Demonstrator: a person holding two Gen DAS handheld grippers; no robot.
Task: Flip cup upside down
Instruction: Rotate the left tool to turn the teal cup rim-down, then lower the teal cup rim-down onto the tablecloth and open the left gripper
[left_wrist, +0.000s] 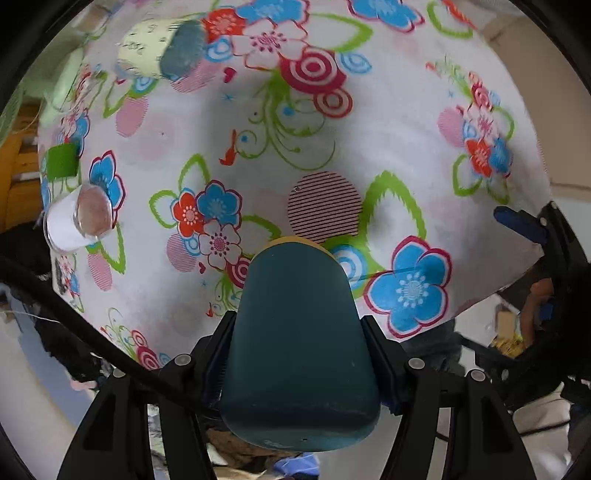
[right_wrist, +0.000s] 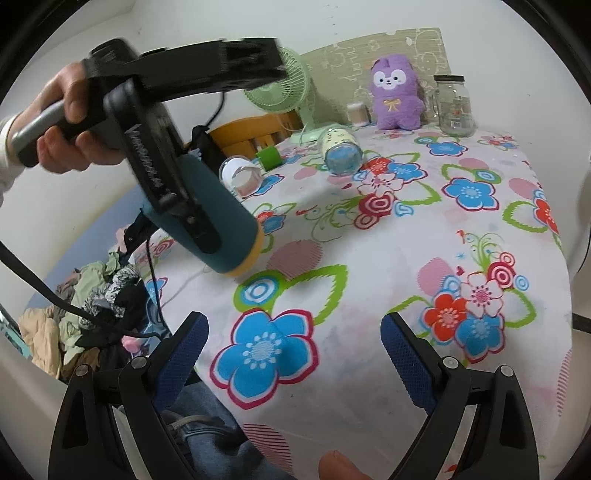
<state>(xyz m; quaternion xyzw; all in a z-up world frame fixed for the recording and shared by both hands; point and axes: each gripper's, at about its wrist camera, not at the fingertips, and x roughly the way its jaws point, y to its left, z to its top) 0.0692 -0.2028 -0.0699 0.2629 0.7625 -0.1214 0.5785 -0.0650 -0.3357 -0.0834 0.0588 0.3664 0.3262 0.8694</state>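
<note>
My left gripper (left_wrist: 299, 347) is shut on a dark teal cup (left_wrist: 301, 343) with a yellow rim. The cup points rim-first, tilted down toward the flowered tablecloth (left_wrist: 369, 129), held above it near the table's front left. The right wrist view shows the same cup (right_wrist: 218, 221) in the left gripper (right_wrist: 184, 206), tilted with the yellow rim lowest, just above the cloth. My right gripper (right_wrist: 293, 350) is open and empty over the table's near edge.
A pale green cup (right_wrist: 338, 147) lies on its side at the back, with a clear plastic cup (right_wrist: 240, 175) and a green tape roll (right_wrist: 269, 157) near it. A purple plush toy (right_wrist: 395, 96), glass jar (right_wrist: 452, 105) and green fan (right_wrist: 280, 90) stand along the far edge.
</note>
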